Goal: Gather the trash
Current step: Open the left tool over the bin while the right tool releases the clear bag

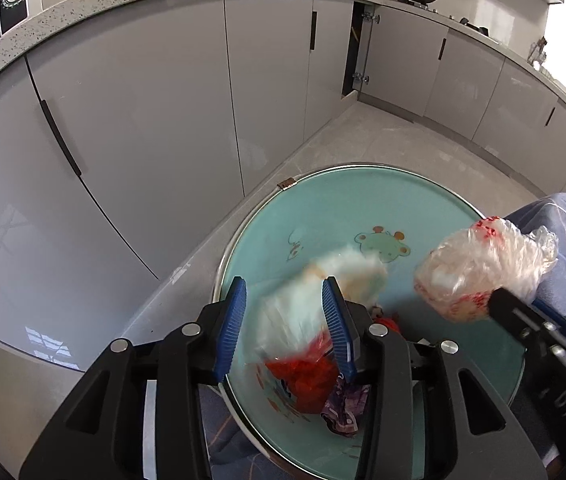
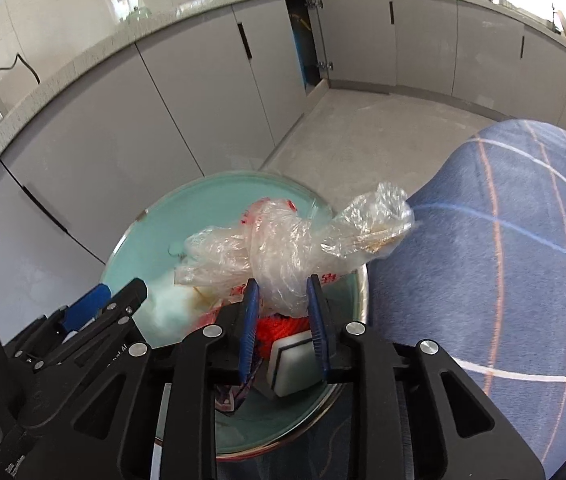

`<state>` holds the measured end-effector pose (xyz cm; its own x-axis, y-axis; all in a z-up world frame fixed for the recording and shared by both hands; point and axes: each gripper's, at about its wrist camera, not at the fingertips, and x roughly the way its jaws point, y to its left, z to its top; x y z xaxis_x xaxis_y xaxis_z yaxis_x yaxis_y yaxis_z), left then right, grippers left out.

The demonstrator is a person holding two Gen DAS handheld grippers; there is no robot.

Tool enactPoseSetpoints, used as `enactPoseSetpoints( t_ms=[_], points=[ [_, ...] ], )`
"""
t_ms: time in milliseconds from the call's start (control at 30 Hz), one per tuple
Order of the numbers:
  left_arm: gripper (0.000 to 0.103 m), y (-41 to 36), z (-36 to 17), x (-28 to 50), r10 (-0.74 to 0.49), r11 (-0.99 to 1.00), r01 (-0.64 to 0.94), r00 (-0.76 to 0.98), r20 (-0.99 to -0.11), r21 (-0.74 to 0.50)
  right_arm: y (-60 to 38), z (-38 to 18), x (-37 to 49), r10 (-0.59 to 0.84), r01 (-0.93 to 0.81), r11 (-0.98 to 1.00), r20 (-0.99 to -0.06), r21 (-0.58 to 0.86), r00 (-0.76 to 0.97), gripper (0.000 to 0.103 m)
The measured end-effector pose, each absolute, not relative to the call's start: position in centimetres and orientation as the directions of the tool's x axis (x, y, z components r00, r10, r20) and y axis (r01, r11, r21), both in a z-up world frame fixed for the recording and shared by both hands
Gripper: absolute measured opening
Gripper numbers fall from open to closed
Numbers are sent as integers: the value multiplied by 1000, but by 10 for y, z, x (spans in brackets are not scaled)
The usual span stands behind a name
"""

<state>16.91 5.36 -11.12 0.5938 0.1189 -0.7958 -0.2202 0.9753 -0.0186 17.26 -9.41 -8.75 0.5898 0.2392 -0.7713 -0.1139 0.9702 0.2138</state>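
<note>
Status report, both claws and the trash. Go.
Right claw shut on knotted clear plastic bag. Left claw open, blurred white bag between fingers. Teal basin below.

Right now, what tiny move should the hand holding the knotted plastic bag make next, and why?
Probably open the right tool and let go. It is shut on the knotted bag, which hangs right above the teal basin where red trash already lies. The left tool is open over a blurred white bag, which seems to be dropping in.
</note>
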Motion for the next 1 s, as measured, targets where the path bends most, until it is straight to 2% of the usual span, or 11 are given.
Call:
enactPoseSetpoints(
  t_ms=[67,133,167,200,267,467,533,667,700,833,1000],
  points=[
    [47,55,-110,168,107,976,-215,596,-796,-30,-99,-83,170,243,-106,968,-761,226,601,26],
    [62,54,-106,164,102,978,-207,612,-784,-35,-105,-81,167,256,-100,964,-748,248,612,33],
    [64,53,-104,161,106,978,-205,620,-778,-30,-106,-79,164,265,-102,961,-739,258,619,41],
    [66,53,-102,160,109,979,-203,627,-772,-26,-107,-79,162,266,-104,960,-734,259,625,44],
    [71,54,-97,155,110,979,-201,637,-763,-27,-106,-79,159,272,-115,959,-734,258,623,44],
    [80,64,-84,136,143,974,-227,672,-727,-19,-111,-77,150,292,-104,950,-726,293,622,45],
    [82,65,-78,131,146,974,-228,685,-714,-19,-113,-71,142,297,-105,948,-712,302,636,48],
    [91,62,-73,117,145,977,-213,703,-696,-12,-115,-66,125,297,-104,945,-688,309,662,69],
    [93,61,-72,112,147,978,-211,708,-691,-8,-115,-64,123,295,-103,946,-683,308,668,72],
    [97,60,-73,96,152,980,-201,711,-687,9,-116,-65,110,291,-98,946,-676,309,677,79],
    [97,58,-81,76,162,980,-193,685,-710,37,-118,-70,94,286,-88,947,-689,308,665,79]
  ],
)
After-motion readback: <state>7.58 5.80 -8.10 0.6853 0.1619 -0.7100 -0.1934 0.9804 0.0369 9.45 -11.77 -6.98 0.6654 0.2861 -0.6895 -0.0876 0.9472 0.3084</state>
